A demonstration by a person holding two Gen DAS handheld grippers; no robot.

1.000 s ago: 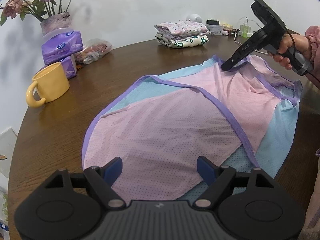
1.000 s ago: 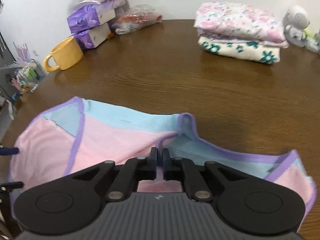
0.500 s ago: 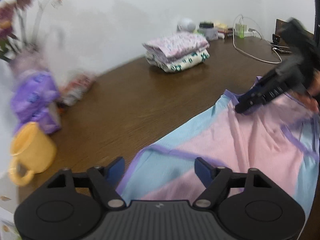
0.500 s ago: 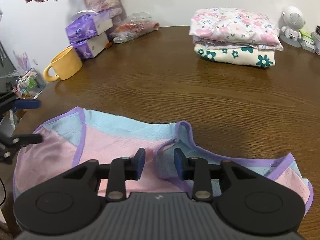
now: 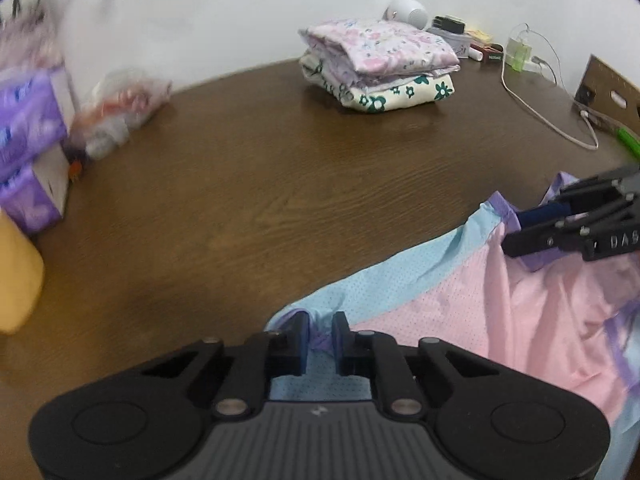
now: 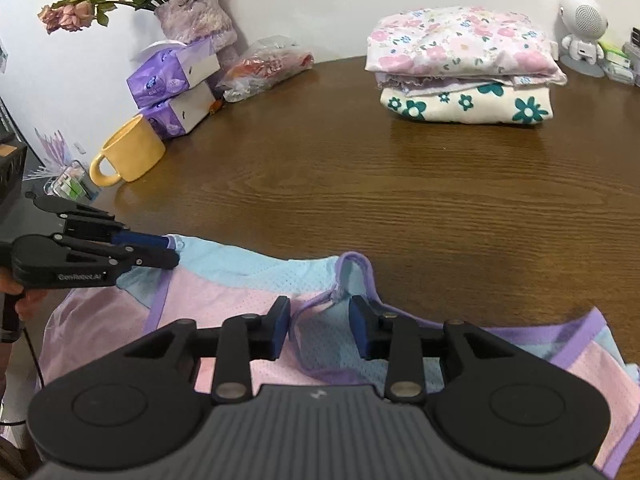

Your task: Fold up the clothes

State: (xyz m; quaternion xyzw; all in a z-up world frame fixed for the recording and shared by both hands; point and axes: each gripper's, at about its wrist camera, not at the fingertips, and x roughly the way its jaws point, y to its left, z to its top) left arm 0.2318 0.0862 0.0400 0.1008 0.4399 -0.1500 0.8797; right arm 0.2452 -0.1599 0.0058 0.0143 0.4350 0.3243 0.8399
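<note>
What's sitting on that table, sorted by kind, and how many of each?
Garment laid flat (pink and blue top): 1
Folded clothes in the stack: at least 2
Purple tissue boxes: 2
Yellow mug: 1
Plastic bag: 1
Total: at least 7

This looks like a home room. A round wooden counter (image 6: 400, 184) stands against a white wall and carries dried flowers in a vase (image 6: 196, 12), tissue packs (image 6: 172, 76), a yellow mug (image 6: 128, 152), folded clothes (image 6: 464, 64) and a charging cable (image 5: 548, 116).
</note>
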